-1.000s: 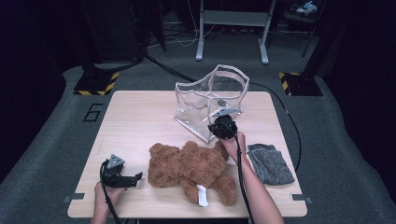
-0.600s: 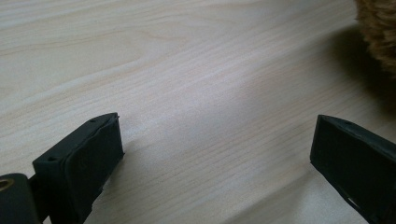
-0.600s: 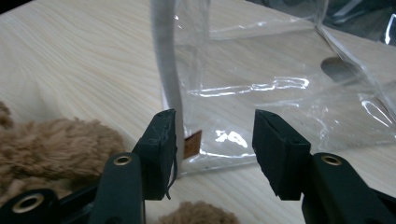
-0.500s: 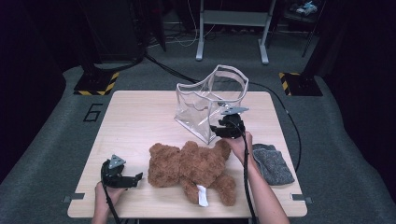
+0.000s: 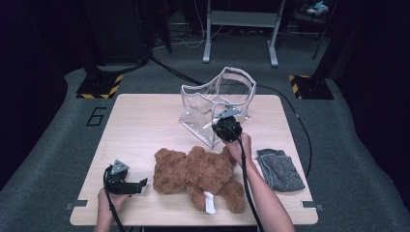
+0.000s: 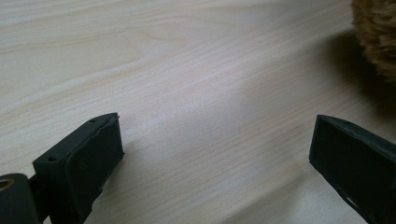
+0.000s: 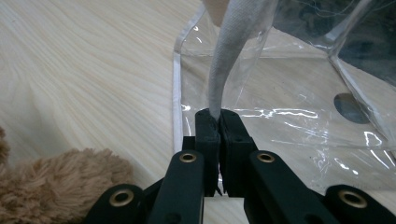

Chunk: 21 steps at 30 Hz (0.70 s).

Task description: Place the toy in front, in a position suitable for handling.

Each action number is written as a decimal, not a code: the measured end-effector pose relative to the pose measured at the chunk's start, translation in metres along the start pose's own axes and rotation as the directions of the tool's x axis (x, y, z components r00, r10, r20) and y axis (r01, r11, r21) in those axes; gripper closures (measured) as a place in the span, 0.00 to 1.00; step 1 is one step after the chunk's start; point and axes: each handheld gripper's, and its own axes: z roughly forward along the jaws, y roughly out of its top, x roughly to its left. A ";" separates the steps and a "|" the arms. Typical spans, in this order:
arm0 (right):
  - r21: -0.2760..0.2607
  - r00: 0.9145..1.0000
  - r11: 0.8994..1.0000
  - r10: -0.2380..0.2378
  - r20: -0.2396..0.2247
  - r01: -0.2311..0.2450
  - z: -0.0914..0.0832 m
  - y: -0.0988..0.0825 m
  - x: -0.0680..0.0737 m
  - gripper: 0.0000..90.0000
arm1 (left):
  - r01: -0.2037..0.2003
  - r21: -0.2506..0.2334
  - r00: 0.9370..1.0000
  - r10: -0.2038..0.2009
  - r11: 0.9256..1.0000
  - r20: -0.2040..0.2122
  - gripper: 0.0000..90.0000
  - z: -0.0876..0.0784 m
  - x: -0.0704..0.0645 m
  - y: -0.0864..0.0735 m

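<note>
The bag (image 5: 217,104) is clear glossy plastic, shiny with reflections, edged in white woven cloth trim (image 7: 233,51) that looks matt. The teddy bear (image 5: 203,174) is shaggy brown plush, pretty fuzzy. The table (image 5: 145,130) is pale wood with a smooth, faintly satin grain. The grey towel (image 5: 280,169) looks like rough terry. The gripper fingers (image 7: 208,135) are matt black plastic.

Both tongs, left (image 5: 141,183) and right (image 7: 218,114), are black with blocky pads, brass-coloured rivets, grey three-cornered top plates and trailing black cables; forearms bare.
</note>
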 end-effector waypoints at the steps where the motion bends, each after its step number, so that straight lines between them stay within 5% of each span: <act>1: 0.007 1.000 1.000 -0.015 -0.008 0.015 0.001 0.001 0.002 0.97 | 0.000 0.003 1.000 0.000 1.000 0.002 0.03 0.000 0.000 0.000; 7: 0.009 0.995 0.998 -0.063 -0.072 0.064 0.012 0.014 0.022 0.97 | -0.008 0.010 1.000 0.008 1.000 0.004 0.03 -0.001 0.001 0.000; 10: 0.010 0.992 0.997 -0.073 -0.103 0.074 0.013 0.016 0.026 0.87 | -0.003 -0.002 1.000 0.003 1.000 0.006 0.03 0.000 0.001 0.000; 12: 0.008 0.991 0.998 -0.062 -0.122 0.063 0.009 0.016 0.026 0.72 | 0.003 0.002 1.000 -0.003 1.000 0.012 0.03 -0.001 0.001 0.000; 21: -0.015 0.998 1.000 0.022 -0.063 -0.023 -0.030 -0.013 -0.007 0.49 | 0.021 -0.010 1.000 -0.021 1.000 0.008 0.03 0.000 0.001 -0.001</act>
